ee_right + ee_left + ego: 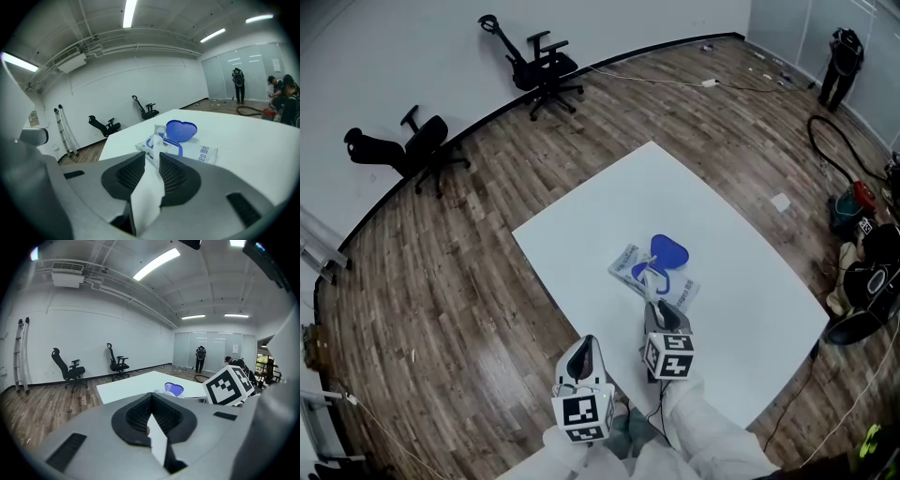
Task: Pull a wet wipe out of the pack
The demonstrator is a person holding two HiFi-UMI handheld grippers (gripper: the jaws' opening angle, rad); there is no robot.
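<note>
Office chairs (546,64) stand well behind the worktop (741,234); your right gripper (652,306) clamps the pack's (630,267) wet wipe (147,194), left gripper (584,348) clenched.

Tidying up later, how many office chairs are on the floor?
2. One office chair by the wall, top centre of the head view; the other chair further left along it. More may be out of frame.

Head view: from high above, facing steeply down onto the white counter (750,272) and the floor around it.
Left gripper view: low and nearly level, close behind its own fingers (136,413), facing across the counter.
Right gripper view: low, close behind its fingers (178,176), nearer the wipe pack (187,145).
Shared by all three: counter, pack, office chairs (546,64).
</note>
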